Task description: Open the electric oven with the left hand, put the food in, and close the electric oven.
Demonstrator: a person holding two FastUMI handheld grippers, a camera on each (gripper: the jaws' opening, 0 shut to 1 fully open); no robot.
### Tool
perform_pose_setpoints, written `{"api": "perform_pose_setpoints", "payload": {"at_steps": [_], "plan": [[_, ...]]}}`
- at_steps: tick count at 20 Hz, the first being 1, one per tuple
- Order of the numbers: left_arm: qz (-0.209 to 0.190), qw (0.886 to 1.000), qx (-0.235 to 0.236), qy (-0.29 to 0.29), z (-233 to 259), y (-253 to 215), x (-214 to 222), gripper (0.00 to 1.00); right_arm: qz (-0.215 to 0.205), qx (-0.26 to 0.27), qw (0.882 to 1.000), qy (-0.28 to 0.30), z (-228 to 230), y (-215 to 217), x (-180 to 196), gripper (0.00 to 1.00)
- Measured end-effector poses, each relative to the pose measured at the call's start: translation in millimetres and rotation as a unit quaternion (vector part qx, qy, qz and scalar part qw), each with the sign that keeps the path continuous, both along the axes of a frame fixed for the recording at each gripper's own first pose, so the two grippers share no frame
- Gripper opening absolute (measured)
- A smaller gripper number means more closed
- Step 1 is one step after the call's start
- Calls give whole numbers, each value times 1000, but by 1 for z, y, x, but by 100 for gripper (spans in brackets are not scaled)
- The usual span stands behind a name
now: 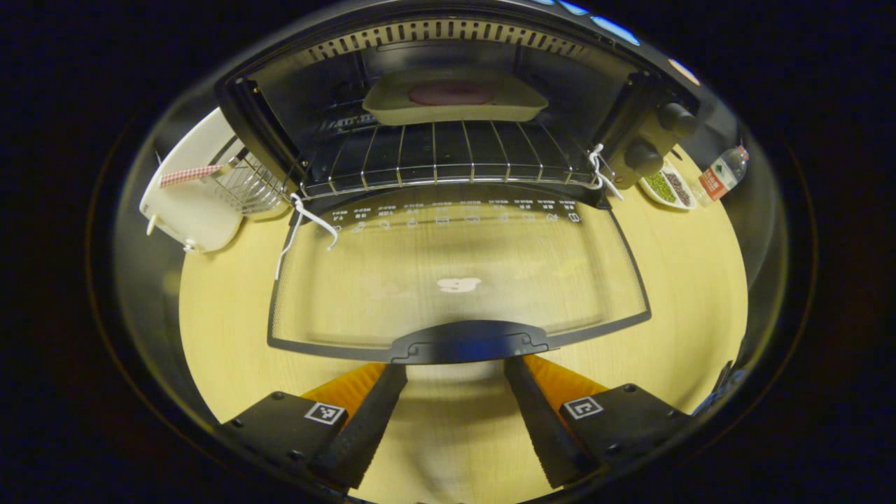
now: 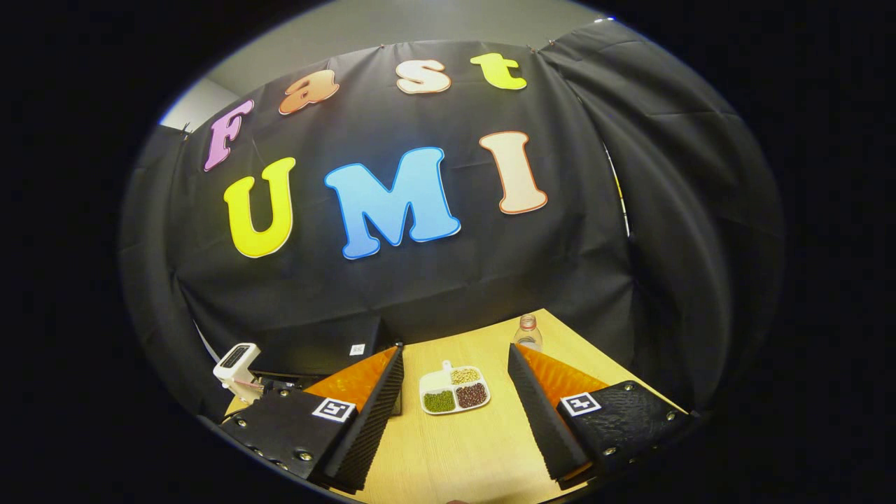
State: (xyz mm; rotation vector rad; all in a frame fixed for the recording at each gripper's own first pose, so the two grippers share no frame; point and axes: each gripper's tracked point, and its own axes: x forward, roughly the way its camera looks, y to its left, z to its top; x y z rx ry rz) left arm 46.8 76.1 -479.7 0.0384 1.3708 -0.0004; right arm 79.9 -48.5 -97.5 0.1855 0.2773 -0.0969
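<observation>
In the left gripper view the black electric oven point(image 1: 448, 42) stands open, its glass door point(image 1: 455, 273) lying down flat toward me. On the wire rack point(image 1: 448, 157) inside sits a beige tray point(image 1: 392, 105) with a dark red piece of food point(image 1: 451, 93). My left gripper point(image 1: 453, 369) is open, its fingertips just below the two ends of the door handle point(image 1: 465, 341), with nothing between them. My right gripper point(image 2: 455, 353) is open and empty, held above the wooden table point(image 2: 462, 448) and facing the booth wall.
A white appliance point(image 1: 189, 203) with a wire basket point(image 1: 248, 183) stands left of the oven. On the right are the oven knobs point(image 1: 675, 119), a divided dish of beans point(image 1: 668, 187) point(image 2: 453, 392) and a water bottle point(image 1: 724, 173) point(image 2: 528, 334). White cords point(image 1: 308, 220) hang at the door hinges.
</observation>
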Motion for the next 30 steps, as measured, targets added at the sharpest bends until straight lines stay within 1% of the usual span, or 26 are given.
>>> {"api": "perform_pose_setpoints", "payload": {"at_steps": [6, 7, 8, 9, 10, 11, 12, 13, 15, 16, 17, 18, 20, 22, 23, 27, 28, 30], "plan": [[-1, 1000, -5, -27, 23, -1, -1, 97, 16, 1, 1000, -10, 6, 13, 1, 92], [-1, 999, -4, -34, 27, -1, -2, 100, 19, 1, 1000, -11, 7, 15, 2, 92], [0, 999, -3, -40, 31, -1, -1, 97, 22, 2, 1000, -13, 8, 18, 2, 92], [1, 999, -2, -46, 35, -2, -1, 97, 26, 2, 1000, -13, 9, 20, 2, 92], [0, 999, -2, -50, 38, -2, 0, 92, 28, 1, 1000, -14, 9, 21, 2, 92], [0, 998, -3, -55, 42, -2, 0, 97, 29, -1, 999, -15, 10, 22, 2, 92], [0, 998, -4, -58, 45, -2, 1, 100, 28, -3, 999, -17, 11, 22, 1, 92], [0, 998, -6, -61, 48, -3, 1, 97, 27, -3, 999, -18, 12, 22, 2, 92], [1, 998, -6, -69, 53, -3, 2, 97, 28, -1, 999, -16, 11, 23, 0, 92], [-1, 997, -3, -73, 56, -3, 3, 100, 28, 0, 999, -16, 12, 24, -1, 92], [-3, 997, -1, -79, 60, -3, 4, 98, 28, -1, 999, -17, 12, 24, -1, 92], [-5, 996, 0, -86, 63, -5, 7, 97, 27, -2, 999, -17, 12, 23, -2, 92], [-4, 995, -1, -101, 69, -7, 11, 100, 25, -2, 1000, -16, 11, 21, -3, 92], [-1, 994, 0, -109, 73, -6, 16, 100, 24, -2, 1000, -16, 12, 21, -3, 92], [-1, 994, -1, -110, 75, -7, 19, 98, 23, -2, 1000, -17, 13, 20, -3, 92], [3, 992, 4, -124, 80, -4, 33, 100, 18, -4, 1000, -17, 14, 15, -4, 92], [6, 991, 5, -130, 83, -3, 39, 97, 18, -4, 1000, -16, 13, 14, -5, 92], [11, 989, 10, -150, 89, -1, 53, 97, 18, -6, 1000, -14, 13, 11, -5, 92]]}}
